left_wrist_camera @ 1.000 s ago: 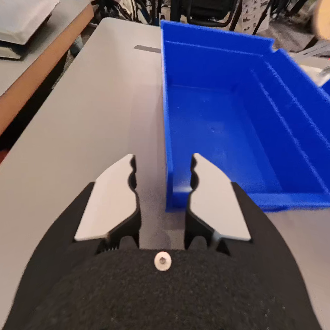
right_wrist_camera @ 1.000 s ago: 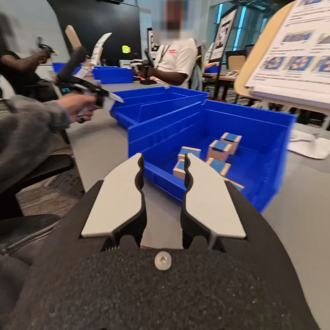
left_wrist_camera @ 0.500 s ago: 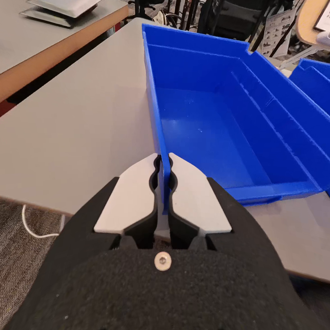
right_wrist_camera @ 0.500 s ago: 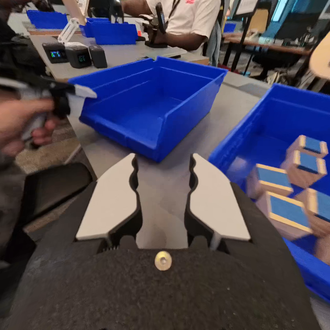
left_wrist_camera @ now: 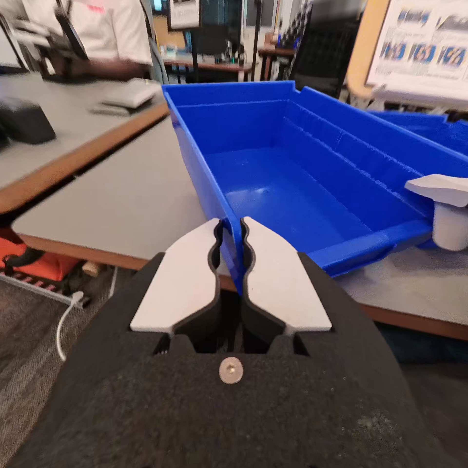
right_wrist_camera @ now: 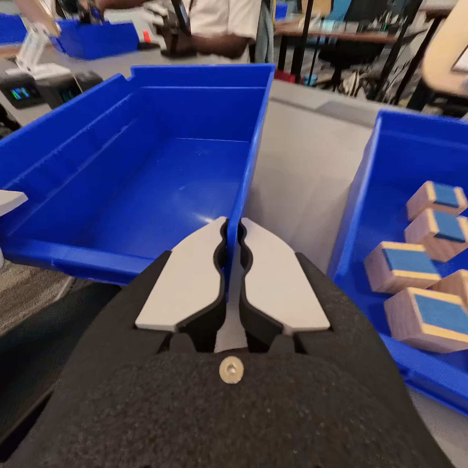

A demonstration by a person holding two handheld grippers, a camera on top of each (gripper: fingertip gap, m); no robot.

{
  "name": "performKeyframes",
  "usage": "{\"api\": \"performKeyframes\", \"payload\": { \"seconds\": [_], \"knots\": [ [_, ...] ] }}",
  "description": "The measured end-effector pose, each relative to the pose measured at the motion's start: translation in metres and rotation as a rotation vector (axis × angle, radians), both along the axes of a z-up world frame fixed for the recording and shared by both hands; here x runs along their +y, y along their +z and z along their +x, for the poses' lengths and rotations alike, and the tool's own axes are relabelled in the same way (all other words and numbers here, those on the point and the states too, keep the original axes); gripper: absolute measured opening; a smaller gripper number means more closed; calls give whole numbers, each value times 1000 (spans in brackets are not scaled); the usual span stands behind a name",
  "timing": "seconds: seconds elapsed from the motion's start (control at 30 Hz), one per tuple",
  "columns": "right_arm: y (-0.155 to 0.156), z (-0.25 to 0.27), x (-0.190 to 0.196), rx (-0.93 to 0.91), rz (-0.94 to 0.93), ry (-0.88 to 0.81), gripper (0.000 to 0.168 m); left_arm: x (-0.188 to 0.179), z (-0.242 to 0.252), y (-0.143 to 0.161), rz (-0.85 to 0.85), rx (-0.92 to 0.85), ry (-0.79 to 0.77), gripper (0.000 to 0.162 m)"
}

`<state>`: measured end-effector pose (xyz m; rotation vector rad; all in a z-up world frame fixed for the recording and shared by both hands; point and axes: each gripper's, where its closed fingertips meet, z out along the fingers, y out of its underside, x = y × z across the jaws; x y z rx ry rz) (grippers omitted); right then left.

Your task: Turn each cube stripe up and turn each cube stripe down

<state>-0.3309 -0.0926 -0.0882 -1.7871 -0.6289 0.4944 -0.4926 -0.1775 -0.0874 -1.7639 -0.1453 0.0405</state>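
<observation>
The left gripper [left_wrist_camera: 231,222] has its jaws drawn in narrow on the left side wall of the empty blue bin [left_wrist_camera: 291,182], the thin plastic edge pinched between the two grey fingers [left_wrist_camera: 187,268]; half a second ago it already held this wall, but the bin lay flat on the grey table [left_wrist_camera: 121,202], whereas now its near corner juts out past the table's front edge and the camera looks across it at a lower angle. The right gripper [right_wrist_camera: 233,222] is likewise closed narrow on the same bin's right side wall [right_wrist_camera: 249,162], a change from half a second ago, when its jaws stood wide apart over bare tabletop short of the bin. In the left wrist view the right gripper's pale fingertips show at the far right, at the bin's near right corner [left_wrist_camera: 440,202]; in the right wrist view a pale sliver at the far left edge [right_wrist_camera: 11,201] appears to be the left gripper's finger. Inside the held bin nothing lies on the floor. Outward to the right of the right gripper's jaws, across a strip of table, stands a second blue bin [right_wrist_camera: 359,202] holding the wooden cubes [right_wrist_camera: 405,266], several with a blue stripe facing up; they sit clustered against one another, well apart from both grippers. Beyond the bins a person in a white shirt [right_wrist_camera: 222,20] stands at another table, blurred.
</observation>
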Motion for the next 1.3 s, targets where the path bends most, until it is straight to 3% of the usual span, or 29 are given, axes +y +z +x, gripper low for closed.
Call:
{"api": "performKeyframes", "payload": {
  "seconds": [0.23,0.33,0.43,0.6,0.83,1.03,1.3],
  "knots": [
    [115,76,4,83,289,-135,5,27,66,114,277,80,-103,10],
    [151,149,9,85,332,-256,5,54,134,153,335,-3,-250,11],
    [169,241,15,61,330,-410,5,84,222,170,333,20,-391,11],
    [157,390,18,-40,220,-608,5,120,369,144,203,8,-575,11],
    [83,538,40,-30,4,-689,5,154,519,65,19,11,-711,12],
    [-3,603,49,69,-104,-682,5,163,582,5,-83,88,-721,12],
    [-32,618,57,30,-102,-635,5,157,595,-34,-160,111,-787,17]
  ]
}}
